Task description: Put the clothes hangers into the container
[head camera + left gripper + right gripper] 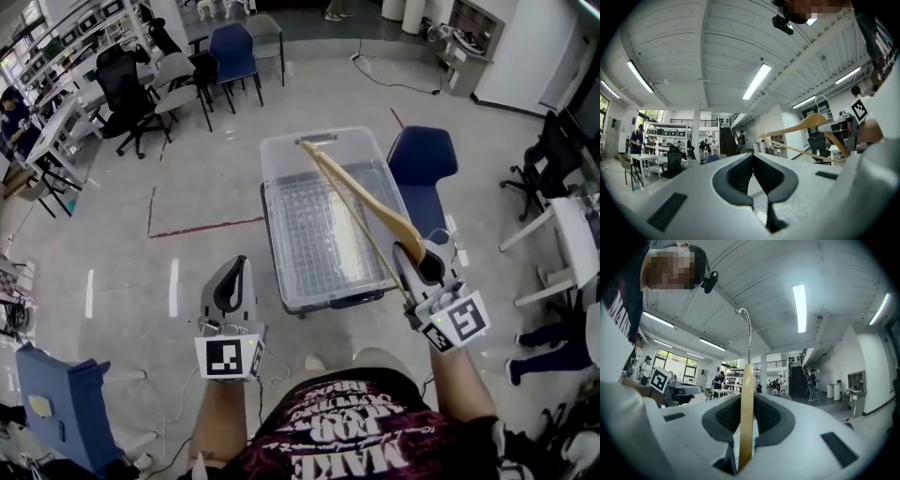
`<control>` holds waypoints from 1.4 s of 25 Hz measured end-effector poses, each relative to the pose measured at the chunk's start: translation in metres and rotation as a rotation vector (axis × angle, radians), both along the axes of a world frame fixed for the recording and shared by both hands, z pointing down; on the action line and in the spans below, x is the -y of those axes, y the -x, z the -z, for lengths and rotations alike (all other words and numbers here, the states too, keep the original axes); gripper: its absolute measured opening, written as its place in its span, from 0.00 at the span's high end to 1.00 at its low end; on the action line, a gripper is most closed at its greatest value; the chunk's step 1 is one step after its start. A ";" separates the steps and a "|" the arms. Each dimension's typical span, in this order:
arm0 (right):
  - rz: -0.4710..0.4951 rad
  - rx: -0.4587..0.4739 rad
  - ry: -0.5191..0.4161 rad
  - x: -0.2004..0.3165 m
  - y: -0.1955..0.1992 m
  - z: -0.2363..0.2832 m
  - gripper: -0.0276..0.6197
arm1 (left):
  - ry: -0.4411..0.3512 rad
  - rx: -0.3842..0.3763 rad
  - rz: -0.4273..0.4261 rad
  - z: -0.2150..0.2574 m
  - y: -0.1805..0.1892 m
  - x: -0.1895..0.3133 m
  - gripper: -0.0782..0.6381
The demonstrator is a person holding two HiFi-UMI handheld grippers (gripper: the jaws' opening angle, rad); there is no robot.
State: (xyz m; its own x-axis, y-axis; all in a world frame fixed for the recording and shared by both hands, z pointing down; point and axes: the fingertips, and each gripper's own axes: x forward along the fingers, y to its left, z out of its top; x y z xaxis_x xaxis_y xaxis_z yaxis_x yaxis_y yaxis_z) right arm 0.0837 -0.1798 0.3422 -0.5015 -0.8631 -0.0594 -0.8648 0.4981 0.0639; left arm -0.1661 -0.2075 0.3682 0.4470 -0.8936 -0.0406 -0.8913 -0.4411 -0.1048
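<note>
Hanger (361,202) first: it is wooden, and my right gripper (419,261) pinches it edge-on, so the jaws stand a little apart with the wood filling the gap. In the right gripper view the hanger (746,413) rises from between the pads as a thin pale strip, with its wire hook (746,329) curling above it.

My left gripper (236,270) is level with the right one and well apart from it, and it holds nothing. In the left gripper view its pads (739,174) are pressed together at the tips.

In the head view the hanger slants away from my right gripper, up and to the left. It is held over the right half of the container (274,192), not lying in it. The container is a clear plastic box with a gridded bottom, standing on the floor (112,234) just ahead of me. The hook end reaches about as far as the far rim; I cannot tell whether it touches.

A blue chair (422,159) stands just right of the container. A red tape line (202,227) runs across the floor on its left. Office chairs (131,89) stand farther back.
</note>
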 end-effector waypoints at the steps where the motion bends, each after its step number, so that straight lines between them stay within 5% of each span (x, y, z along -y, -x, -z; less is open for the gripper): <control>1: 0.004 -0.005 0.012 0.001 0.002 -0.003 0.87 | 0.001 -0.006 -0.007 -0.002 -0.001 0.000 0.88; 14: 0.054 -0.016 0.069 0.034 0.032 -0.023 0.87 | 0.027 -0.031 0.013 -0.017 0.019 0.011 0.88; 35: 0.074 -0.006 0.228 0.138 -0.010 -0.112 0.87 | 0.076 0.013 0.057 -0.033 -0.020 0.086 0.88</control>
State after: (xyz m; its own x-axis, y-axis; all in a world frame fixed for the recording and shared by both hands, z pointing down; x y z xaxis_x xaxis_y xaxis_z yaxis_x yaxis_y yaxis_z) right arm 0.0934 -0.3181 0.4547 -0.5633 -0.8150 0.1359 -0.8256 0.5618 -0.0528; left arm -0.1463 -0.2931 0.4014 0.3955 -0.9178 0.0341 -0.9139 -0.3970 -0.0846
